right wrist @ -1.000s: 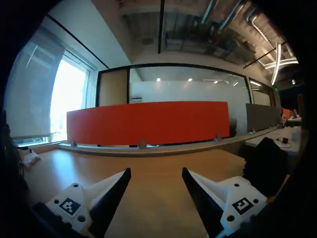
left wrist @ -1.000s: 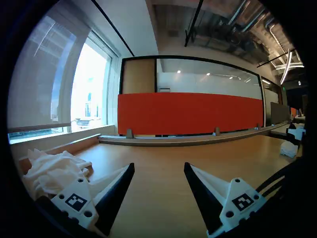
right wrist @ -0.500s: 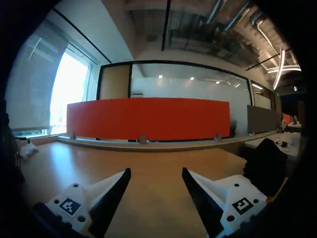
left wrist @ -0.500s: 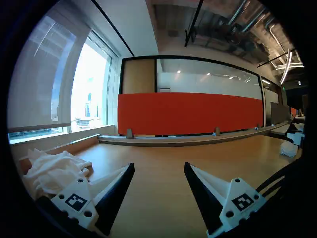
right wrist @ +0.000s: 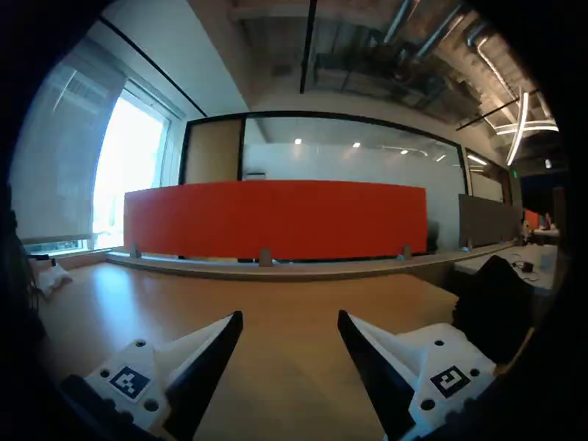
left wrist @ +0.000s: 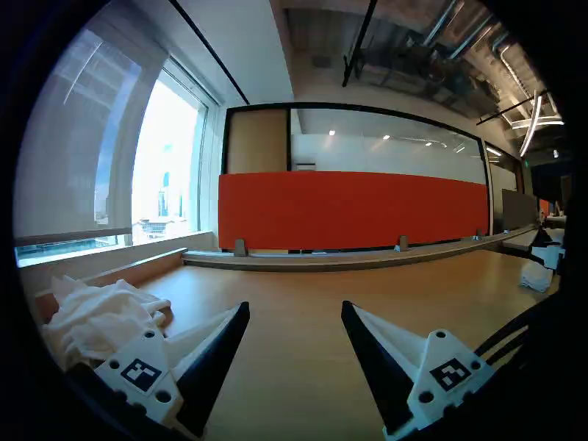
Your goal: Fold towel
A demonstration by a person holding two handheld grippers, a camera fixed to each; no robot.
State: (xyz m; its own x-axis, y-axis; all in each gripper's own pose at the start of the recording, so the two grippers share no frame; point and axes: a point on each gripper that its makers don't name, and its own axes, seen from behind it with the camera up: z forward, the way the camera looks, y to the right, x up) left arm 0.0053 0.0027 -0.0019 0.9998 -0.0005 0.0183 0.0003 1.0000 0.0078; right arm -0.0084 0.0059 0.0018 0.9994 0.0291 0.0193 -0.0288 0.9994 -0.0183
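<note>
Nearest, the left tongs [left wrist: 294, 305] stand wide apart over the bare tabletop [left wrist: 411, 283], gripping nothing. Each finger is a white plastic wedge with a black inner face and a square printed marker. The right tongs [right wrist: 289, 314], of the same build, gape just as wide and likewise hold nothing. The towel [left wrist: 99, 317] lies just beside the left finger of the left tongs, at the tabletop's window-side edge. It is a white, soft heap of rumpled folds, bunched so that no long axis or heading can be told. The tabletop is smooth, pale wood with a faint sheen. In the right gripper view a dark, bulky shape [right wrist: 496, 309] sits at the right edge. Farther back, a matte orange divider panel [left wrist: 353, 209] runs along the tabletop's far rim on small grey brackets; beyond it are a glass partition, a bright window [left wrist: 165, 176] and bare ceiling pipes
</note>
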